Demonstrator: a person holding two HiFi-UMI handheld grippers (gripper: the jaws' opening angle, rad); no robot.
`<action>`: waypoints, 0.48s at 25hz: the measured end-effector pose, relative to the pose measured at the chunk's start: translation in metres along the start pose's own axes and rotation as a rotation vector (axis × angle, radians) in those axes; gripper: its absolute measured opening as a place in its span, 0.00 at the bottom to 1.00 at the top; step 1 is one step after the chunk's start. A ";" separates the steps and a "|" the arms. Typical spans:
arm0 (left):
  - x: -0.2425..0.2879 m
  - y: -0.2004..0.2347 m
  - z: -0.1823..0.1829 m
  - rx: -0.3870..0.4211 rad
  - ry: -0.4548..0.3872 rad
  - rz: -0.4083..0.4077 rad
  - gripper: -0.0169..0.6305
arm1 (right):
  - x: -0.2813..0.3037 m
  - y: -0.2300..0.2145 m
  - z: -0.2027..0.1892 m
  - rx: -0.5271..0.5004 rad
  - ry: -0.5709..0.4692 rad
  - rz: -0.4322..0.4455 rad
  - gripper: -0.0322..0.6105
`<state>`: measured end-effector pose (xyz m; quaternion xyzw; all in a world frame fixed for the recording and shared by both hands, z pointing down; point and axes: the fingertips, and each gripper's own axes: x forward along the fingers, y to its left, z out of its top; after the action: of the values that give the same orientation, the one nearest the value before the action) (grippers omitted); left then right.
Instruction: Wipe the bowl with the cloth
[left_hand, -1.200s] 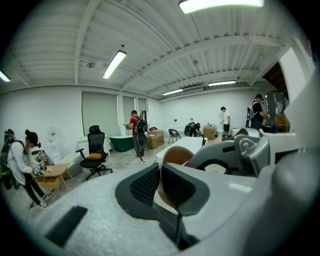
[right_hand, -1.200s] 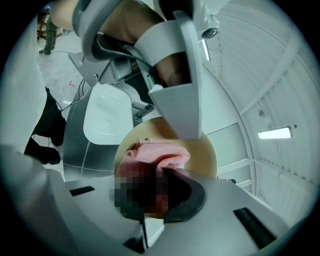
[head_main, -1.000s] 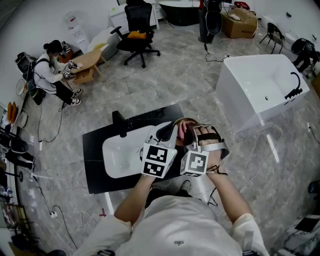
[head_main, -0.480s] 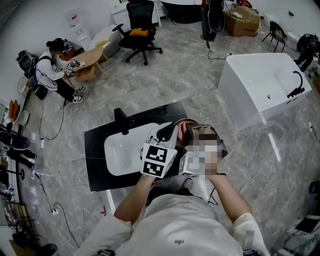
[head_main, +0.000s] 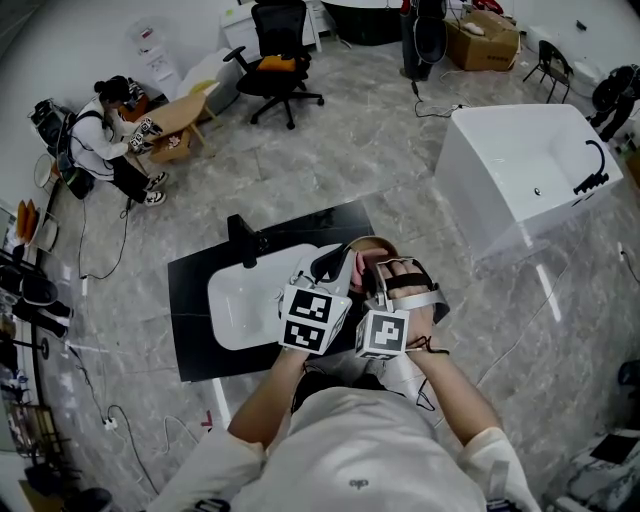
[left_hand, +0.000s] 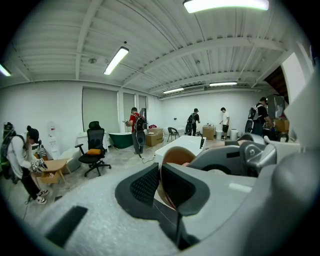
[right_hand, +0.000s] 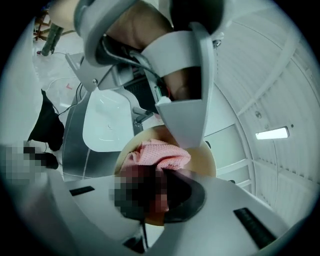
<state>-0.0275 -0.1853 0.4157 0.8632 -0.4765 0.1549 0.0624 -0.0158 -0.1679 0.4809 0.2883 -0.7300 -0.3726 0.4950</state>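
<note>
Gripping the thin wall of a tan round bowl (left_hand: 177, 156), the left gripper (left_hand: 160, 175) has its two dark ribbed pads closed on the rim, one on either face. The right gripper (right_hand: 159, 192) is clamped on a bunched pink waffle-weave cloth (right_hand: 159, 152), which lies inside the bowl at 12 o'clock from its jaws. A mosaic patch covers one of those jaws, so only one dark pad shows clearly. The grey body of the left gripper crosses the top of that view and hides the bowl's far rim.

From the head view the two grippers meet at centre and cover most of the bowl. Only an arc of rim at 12 o'clock and a sliver of pink show. Whether the bowl rests on anything cannot be told.

Only the head view shows the setting:
- A black rectangular countertop (head_main: 195, 300) with a white oval basin (head_main: 240, 300) and a black faucet (head_main: 240, 242) sits at 9 o'clock from the bowl.
- A white bathtub (head_main: 530, 170) stands at 2 o'clock.
- A seated person (head_main: 100, 145) is at 10 o'clock.

Only the left gripper view shows standing people (left_hand: 134, 122) far back under ceiling strip lights (left_hand: 116, 59).
</note>
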 end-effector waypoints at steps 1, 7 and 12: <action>0.000 0.001 0.000 0.002 0.002 0.002 0.07 | 0.000 -0.003 -0.003 -0.007 0.012 -0.007 0.07; 0.001 0.005 -0.005 -0.016 0.011 0.024 0.07 | -0.001 -0.008 -0.015 -0.013 0.051 -0.033 0.07; 0.004 0.010 -0.018 -0.028 0.046 0.032 0.07 | -0.008 -0.024 -0.014 0.021 0.025 -0.071 0.08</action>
<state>-0.0375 -0.1893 0.4334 0.8508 -0.4906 0.1689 0.0828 0.0016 -0.1785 0.4600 0.3238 -0.7169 -0.3787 0.4877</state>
